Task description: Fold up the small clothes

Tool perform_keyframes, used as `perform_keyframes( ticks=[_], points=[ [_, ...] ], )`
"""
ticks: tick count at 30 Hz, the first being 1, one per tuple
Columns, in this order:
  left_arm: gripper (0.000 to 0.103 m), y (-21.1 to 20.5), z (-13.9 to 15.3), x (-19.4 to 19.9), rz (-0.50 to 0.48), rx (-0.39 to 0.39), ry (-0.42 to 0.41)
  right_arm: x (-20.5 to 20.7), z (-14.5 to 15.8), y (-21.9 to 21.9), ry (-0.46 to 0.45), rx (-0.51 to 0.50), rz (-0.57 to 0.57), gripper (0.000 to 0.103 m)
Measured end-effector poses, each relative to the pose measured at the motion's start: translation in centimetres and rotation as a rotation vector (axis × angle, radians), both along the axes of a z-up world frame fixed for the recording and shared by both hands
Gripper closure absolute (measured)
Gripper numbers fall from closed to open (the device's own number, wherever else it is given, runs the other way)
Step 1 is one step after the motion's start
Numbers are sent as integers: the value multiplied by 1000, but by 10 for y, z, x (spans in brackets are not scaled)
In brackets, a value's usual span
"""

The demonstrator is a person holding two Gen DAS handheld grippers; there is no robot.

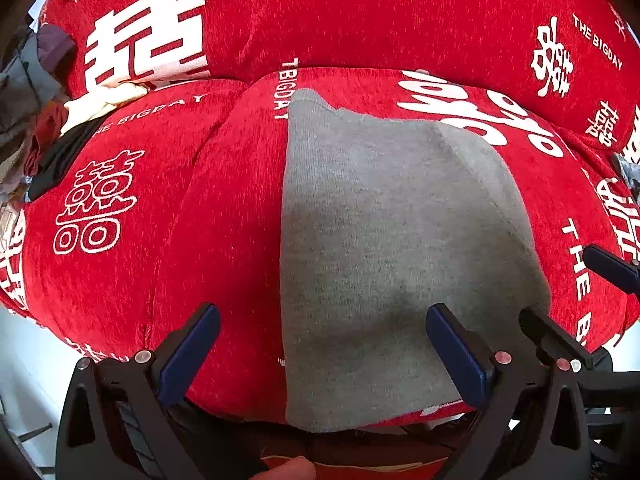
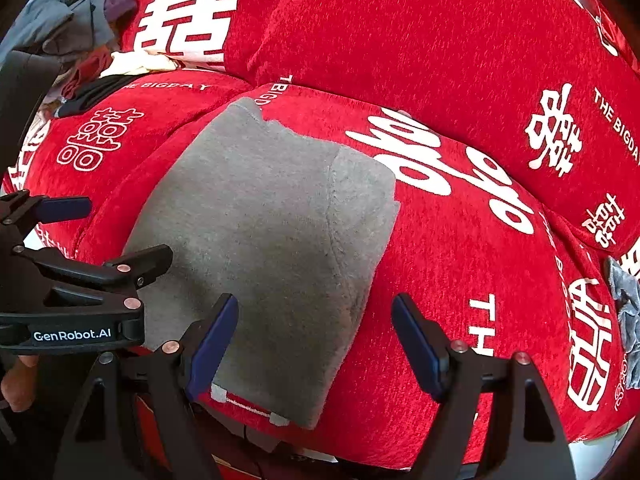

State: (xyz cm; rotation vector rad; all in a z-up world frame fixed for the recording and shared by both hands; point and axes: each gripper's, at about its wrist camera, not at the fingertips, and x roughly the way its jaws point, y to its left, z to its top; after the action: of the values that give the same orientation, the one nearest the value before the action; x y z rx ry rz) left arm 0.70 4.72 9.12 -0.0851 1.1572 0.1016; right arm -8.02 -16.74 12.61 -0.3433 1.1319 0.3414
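A grey knit garment (image 1: 380, 240) lies folded flat on the red sofa seat (image 1: 224, 264), its hem at the seat's front edge. My left gripper (image 1: 324, 344) hovers over the garment's near left part, open, with nothing between its blue pads. In the right wrist view the same garment (image 2: 272, 240) runs from the seat's back to its front. My right gripper (image 2: 316, 340) hangs above the garment's near right edge, open and empty. The left gripper (image 2: 120, 228) shows at the left of that view, also open above the cloth.
The sofa is covered in red fabric with white characters and has tall back cushions (image 1: 360, 12). A pile of mixed clothes (image 2: 80, 20) sits at the far left end. A small grey cloth (image 2: 628, 312) lies at the right. A person's hand (image 2: 16, 384) holds the left gripper.
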Motion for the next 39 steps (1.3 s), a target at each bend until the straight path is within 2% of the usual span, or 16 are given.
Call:
perform_keyframes(
  ticks=[21, 39],
  points=[
    [0, 4, 2, 7, -31, -40, 5, 6, 0, 7, 18, -24, 1, 22],
    [0, 21, -8, 24, -14, -94, -4, 23, -8, 23, 56, -78, 16, 22]
  ],
)
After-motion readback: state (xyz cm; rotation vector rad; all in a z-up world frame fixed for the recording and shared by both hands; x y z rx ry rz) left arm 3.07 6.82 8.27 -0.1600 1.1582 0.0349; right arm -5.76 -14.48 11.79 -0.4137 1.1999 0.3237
